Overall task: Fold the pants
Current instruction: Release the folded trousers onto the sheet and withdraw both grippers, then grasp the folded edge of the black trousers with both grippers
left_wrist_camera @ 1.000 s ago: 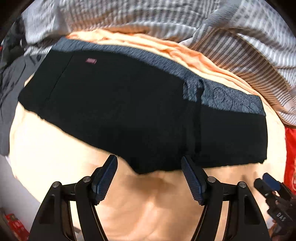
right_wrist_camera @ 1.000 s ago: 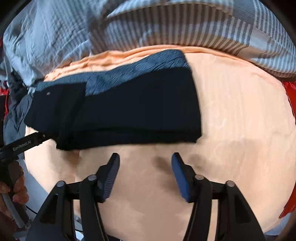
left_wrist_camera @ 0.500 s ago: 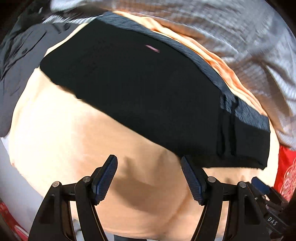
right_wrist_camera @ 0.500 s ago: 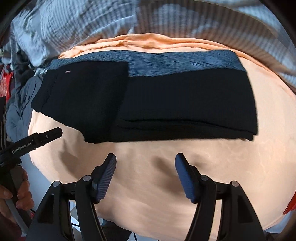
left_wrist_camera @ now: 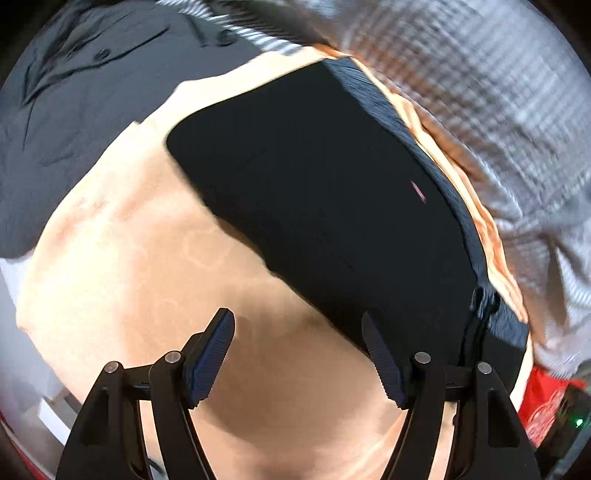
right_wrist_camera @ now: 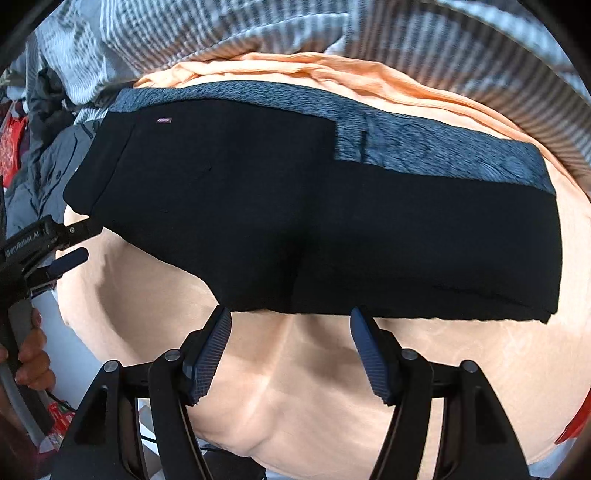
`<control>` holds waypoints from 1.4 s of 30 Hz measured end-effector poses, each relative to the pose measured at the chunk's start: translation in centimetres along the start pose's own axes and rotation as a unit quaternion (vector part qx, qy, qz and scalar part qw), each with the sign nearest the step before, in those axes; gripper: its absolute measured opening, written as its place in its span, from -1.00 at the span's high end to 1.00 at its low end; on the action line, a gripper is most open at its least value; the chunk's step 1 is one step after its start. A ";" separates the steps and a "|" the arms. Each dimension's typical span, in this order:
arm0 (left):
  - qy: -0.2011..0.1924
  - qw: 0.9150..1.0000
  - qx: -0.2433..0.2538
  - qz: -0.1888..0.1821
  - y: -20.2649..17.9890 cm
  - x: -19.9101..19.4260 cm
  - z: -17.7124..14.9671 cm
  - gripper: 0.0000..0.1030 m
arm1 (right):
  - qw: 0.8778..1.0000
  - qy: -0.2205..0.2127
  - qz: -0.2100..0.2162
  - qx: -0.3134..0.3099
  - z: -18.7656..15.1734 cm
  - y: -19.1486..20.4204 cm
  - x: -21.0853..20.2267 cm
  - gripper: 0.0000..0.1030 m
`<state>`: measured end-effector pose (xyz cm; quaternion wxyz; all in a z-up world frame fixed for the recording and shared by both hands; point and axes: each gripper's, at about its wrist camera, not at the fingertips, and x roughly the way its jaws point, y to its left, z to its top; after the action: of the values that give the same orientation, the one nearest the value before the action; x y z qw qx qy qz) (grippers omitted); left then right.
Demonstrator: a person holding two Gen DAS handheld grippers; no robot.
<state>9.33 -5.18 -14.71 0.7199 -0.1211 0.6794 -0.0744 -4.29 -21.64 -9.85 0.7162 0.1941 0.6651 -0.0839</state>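
My right gripper (right_wrist_camera: pixel 290 349) is spread wide and holds nothing, its blue ribbed pads (right_wrist_camera: pixel 208 354) just at the near edge of the pants (right_wrist_camera: pixel 314 221). My left gripper (left_wrist_camera: pixel 297 354) is wide too and holds nothing, one tip at the pants' edge. The black pants lie folded flat, like a long block, on a soft peach sheet (right_wrist_camera: pixel 314 387). A grey knit waistband (right_wrist_camera: pixel 443 151) runs along the far side. A striped blanket (right_wrist_camera: pixel 369 33) is bunched behind.
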 end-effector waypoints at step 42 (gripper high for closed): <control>-0.168 0.973 0.145 0.057 -7.5 0.2 2.2 0.58 | 0.993 -0.039 0.080 -0.077 12.3 6.1 -6.7 -0.58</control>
<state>11.94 -12.28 -12.78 0.8366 0.0127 0.5368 -0.1091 8.61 -21.78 -1.75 0.7586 0.1874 0.6239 0.0175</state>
